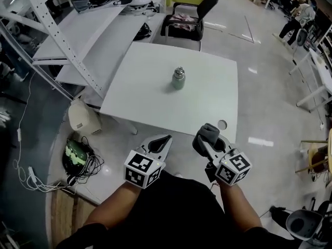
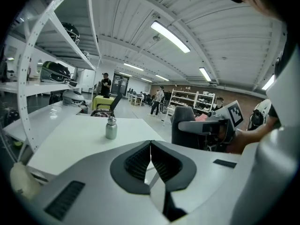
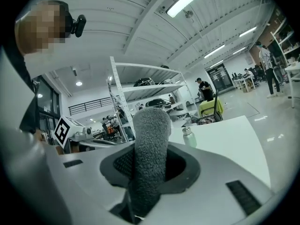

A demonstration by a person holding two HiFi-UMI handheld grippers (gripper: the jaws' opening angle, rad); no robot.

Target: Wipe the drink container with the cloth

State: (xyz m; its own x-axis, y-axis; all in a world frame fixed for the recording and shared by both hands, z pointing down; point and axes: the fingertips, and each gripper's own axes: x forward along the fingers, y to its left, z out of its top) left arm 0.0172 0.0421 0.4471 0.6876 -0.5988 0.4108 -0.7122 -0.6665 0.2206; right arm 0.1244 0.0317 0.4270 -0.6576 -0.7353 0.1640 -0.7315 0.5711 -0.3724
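Your right gripper is clamped on the cloth. Your left gripper is closed, holding nothing. The bottle stands upright on the table, at 12 o'clock, well apart from both.

A person wearing a black top is working two light-grey plastic handheld tools: the left gripper and right gripper are each showing dark ribbed pads inside the jaws and carrying a white cube printed with black square markers.
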